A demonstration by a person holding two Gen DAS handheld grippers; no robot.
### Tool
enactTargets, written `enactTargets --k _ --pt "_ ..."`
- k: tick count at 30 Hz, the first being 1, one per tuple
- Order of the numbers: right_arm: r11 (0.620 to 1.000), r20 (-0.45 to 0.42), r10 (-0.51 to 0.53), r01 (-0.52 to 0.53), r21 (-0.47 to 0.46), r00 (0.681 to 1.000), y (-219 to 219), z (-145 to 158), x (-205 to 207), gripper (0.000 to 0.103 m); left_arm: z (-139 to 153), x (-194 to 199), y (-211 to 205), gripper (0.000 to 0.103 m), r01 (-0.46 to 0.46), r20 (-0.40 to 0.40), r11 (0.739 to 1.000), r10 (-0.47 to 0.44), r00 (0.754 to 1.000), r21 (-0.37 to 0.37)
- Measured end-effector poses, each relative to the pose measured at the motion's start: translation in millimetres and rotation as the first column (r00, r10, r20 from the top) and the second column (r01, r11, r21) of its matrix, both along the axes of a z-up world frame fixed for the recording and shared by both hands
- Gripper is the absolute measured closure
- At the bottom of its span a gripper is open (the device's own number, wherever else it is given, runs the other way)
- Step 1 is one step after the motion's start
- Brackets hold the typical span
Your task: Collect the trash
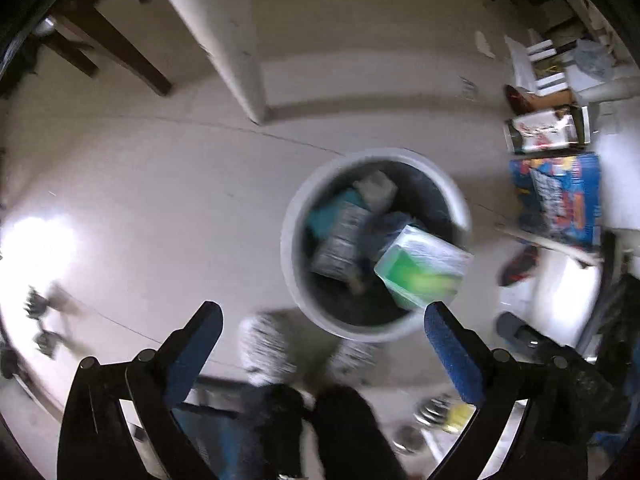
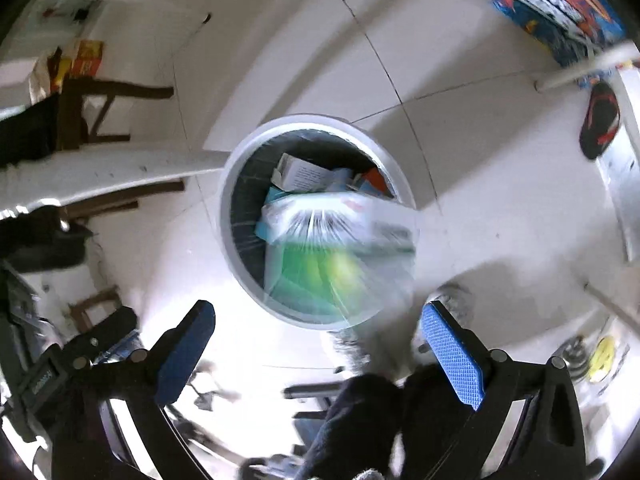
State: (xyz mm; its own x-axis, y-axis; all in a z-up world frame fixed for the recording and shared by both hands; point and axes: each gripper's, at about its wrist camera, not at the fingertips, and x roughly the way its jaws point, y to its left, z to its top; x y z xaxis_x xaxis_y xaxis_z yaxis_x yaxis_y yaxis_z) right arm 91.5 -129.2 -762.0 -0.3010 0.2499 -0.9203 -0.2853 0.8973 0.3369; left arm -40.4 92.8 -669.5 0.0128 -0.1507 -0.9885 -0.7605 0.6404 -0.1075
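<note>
A round white trash bin (image 1: 294, 216) with a dark liner stands on the tiled floor, below both grippers; it also shows in the right wrist view (image 2: 236, 168). It holds boxes and papers. A green and white plastic package (image 1: 420, 266) is blurred over the bin's near right rim; in the right wrist view the package (image 2: 340, 248) is streaked with motion, free of any finger. My left gripper (image 1: 322, 320) is open and empty above the bin's near edge. My right gripper (image 2: 318, 320) is open and empty above the bin.
A white table leg (image 1: 224, 40) and dark wooden chair legs (image 1: 116, 44) stand beyond the bin. Colourful boxes (image 1: 560, 196) and clutter lie at the right. The person's patterned slippers (image 1: 266, 346) stand by the bin. A dark shoe (image 2: 600, 120) lies at the right.
</note>
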Motion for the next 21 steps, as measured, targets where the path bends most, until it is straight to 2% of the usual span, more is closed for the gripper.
enactTargets --k 1,3,7,9,14,18,21 --pt "1.000 0.018 0.019 -0.019 -0.018 1.000 1.2 -1.5 -1.9 0.000 7.4 -4.8 -1.0 0.000 0.020 -0.023 0.998 -0.019 1.000 0.052" --pt "0.994 0.084 0.084 -0.077 -0.081 0.993 4.0 8.2 -10.1 0.000 20.5 -12.5 -2.6 0.000 0.035 -0.031 0.996 -0.032 0.999 0.087" --pt "0.971 0.174 0.189 -0.157 -0.182 0.967 8.4 40.9 -19.7 0.000 55.0 -24.1 -6.7 0.000 0.045 -0.036 0.994 -0.041 0.998 0.104" --pt "0.958 0.210 0.231 -0.185 -0.218 0.950 9.4 64.5 -25.8 0.000 81.6 -29.1 -10.0 0.000 0.058 -0.037 0.991 -0.054 0.998 0.119" --pt "0.947 0.267 0.264 -0.197 -0.252 0.927 4.3 142.9 -34.5 0.000 149.4 -28.4 -23.4 0.000 0.086 -0.023 0.986 -0.083 0.996 0.141" --pt "0.952 0.292 0.269 -0.207 -0.225 0.918 -0.4 220.6 -45.2 0.000 205.1 -31.2 -35.2 0.000 0.113 0.000 0.984 -0.114 0.993 0.140" --pt "0.954 0.308 0.279 -0.225 -0.199 0.910 -2.0 274.5 -57.2 0.000 259.2 -38.4 -45.9 0.000 0.130 0.036 0.983 -0.136 0.990 0.132"
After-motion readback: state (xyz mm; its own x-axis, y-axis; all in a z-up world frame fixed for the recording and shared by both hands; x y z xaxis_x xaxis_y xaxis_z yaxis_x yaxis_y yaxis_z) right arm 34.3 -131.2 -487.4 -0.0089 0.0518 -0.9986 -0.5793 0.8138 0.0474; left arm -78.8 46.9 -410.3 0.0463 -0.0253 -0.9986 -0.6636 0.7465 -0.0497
